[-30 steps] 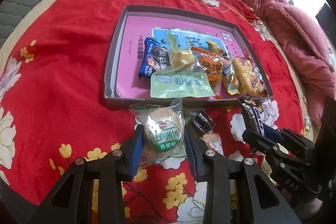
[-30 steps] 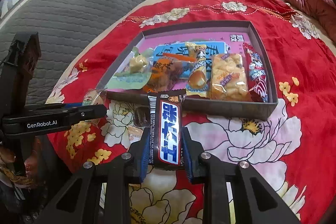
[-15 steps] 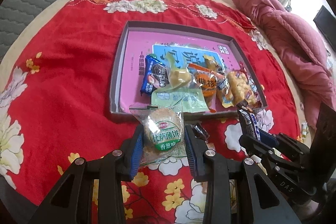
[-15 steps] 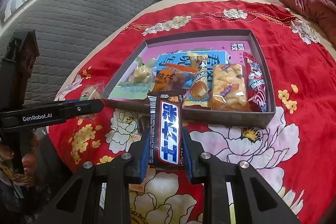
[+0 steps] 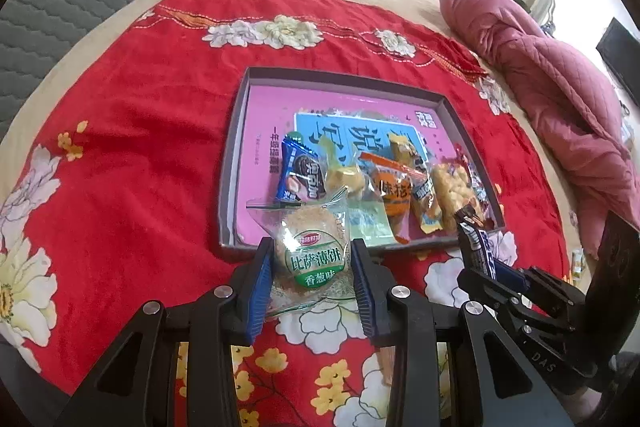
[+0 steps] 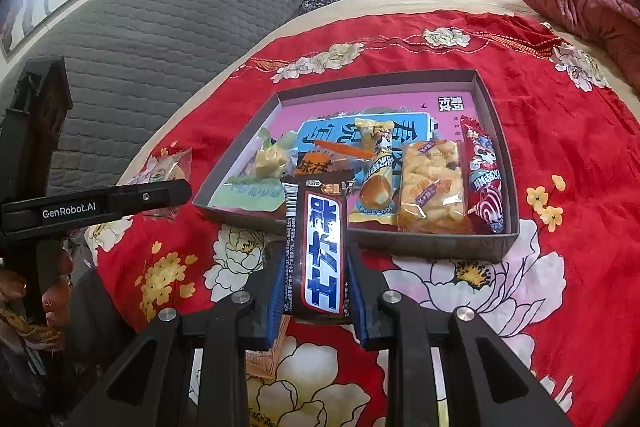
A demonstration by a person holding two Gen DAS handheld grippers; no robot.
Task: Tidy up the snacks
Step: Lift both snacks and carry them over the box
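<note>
My left gripper (image 5: pixel 312 259) is shut on a clear cracker packet with a green round label (image 5: pixel 314 255), held above the red cloth just short of the box's near edge. My right gripper (image 6: pixel 316 259) is shut on a dark chocolate bar with blue and white lettering (image 6: pixel 318 247), also lifted in front of the box. The shallow grey box with a pink floor (image 5: pixel 264 115) holds several snack packets, among them a blue cookie packet (image 5: pixel 298 179) and an orange packet (image 5: pixel 394 191). The right gripper with its bar (image 5: pixel 476 251) shows at the lower right of the left wrist view.
A red floral cloth (image 5: pixel 120 147) covers the bed. A small orange packet (image 6: pixel 262 359) lies on the cloth under the right gripper. A pink quilt (image 5: pixel 560 95) lies at the right, a grey padded headboard (image 6: pixel 160 19) at the left. A hand (image 6: pixel 24 291) grips the left tool.
The left gripper has risen with the cracker packet, so the box looks smaller and farther below. The right gripper has stayed almost in place with the bar.
</note>
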